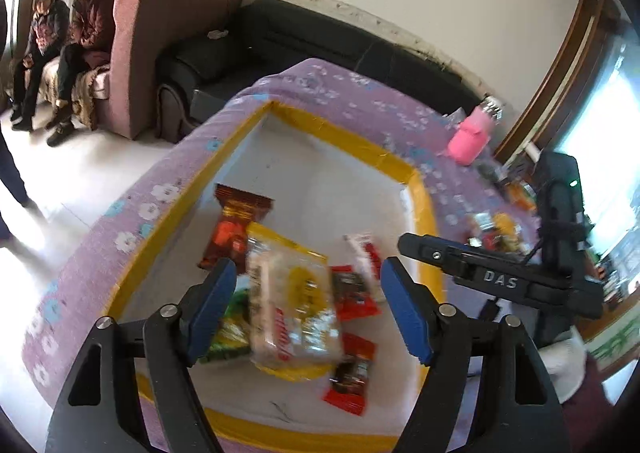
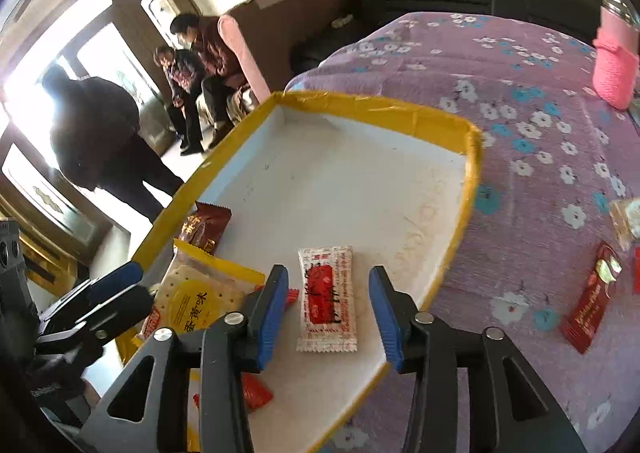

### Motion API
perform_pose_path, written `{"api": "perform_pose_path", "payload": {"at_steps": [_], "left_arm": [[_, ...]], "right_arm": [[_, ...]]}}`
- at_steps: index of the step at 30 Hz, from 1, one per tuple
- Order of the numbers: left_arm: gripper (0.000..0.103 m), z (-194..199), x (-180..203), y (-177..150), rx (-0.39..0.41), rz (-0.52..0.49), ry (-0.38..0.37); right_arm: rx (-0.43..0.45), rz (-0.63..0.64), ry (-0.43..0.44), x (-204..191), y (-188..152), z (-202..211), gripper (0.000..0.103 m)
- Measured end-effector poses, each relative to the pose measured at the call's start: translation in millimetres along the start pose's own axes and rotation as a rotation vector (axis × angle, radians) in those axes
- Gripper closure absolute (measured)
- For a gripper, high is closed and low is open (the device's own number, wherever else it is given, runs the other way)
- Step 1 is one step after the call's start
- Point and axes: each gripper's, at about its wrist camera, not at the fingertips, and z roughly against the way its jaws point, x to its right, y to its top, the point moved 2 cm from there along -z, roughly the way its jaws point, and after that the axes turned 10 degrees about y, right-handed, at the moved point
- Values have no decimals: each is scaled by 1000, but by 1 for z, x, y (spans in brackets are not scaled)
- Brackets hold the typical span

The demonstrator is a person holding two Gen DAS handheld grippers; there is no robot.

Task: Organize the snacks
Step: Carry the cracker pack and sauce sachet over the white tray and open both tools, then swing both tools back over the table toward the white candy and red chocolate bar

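Both claws, left [image 1: 308,309] and right [image 2: 328,313], gape apart above snacks in the yellow-rimmed tray [image 2: 472,173].

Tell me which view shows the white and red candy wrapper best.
The right wrist view: the white and red candy wrapper lies flat and sharp in the tray, between the open right tool fingers. In the left wrist view it is blurred and partly hidden.
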Motion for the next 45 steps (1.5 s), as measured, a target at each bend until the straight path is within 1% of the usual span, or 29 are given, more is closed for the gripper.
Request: {"api": "perform_pose_path", "payload": {"at_steps": [1, 4, 5, 6, 10, 13, 16, 20, 25, 29, 34, 37, 40, 42, 45], "left_arm": [[28, 3, 3, -2, -4, 9, -19], [27, 7, 14, -9, -20, 15, -28], [27, 9, 17, -12, -19, 18, -34], [27, 12, 21, -15, -16, 23, -47], [27, 21, 32, -26, -11, 38, -78], [27, 27, 40, -30, -6, 29, -75], [27, 32, 51, -30, 15, 17, -51], [27, 36, 72, -33, 28, -13, -47], [27, 30, 105, -40, 17, -86, -46], [27, 23, 133, -48, 6, -153, -43], [27, 17, 159, -59, -14, -231, -45], [27, 15, 166, -64, -26, -256, -49], [27, 13, 168, -66, -34, -265, -56], [27, 10, 169, -68, -42, -264, -62], [27, 4, 172, -71, -61, -254, -76]], "right_arm": [[6, -3, 3, 2, -1, 4, 56], [27, 0, 35, 6, -6, 21, 56], [38, 6, 21, 7, -9, 28, 53], [52, 15, -1, 9, -11, 36, 48], [96, 28, -16, 20, -21, 67, 47], [134, 18, -46, 37, -30, 94, 47], [168, -21, -82, 67, -39, 120, 45], [221, -118, -116, 115, -51, 157, 44], [297, -249, -145, 174, -63, 204, 43], [347, -328, -162, 207, -70, 230, 41], [388, -384, -181, 234, -74, 250, 40], [428, -444, -151, 253, -77, 256, 40], [455, -500, -152, 270, -82, 263, 40], [454, -531, -161, 281, -84, 263, 40], [426, -545, -167, 287, -83, 255, 40]]}}
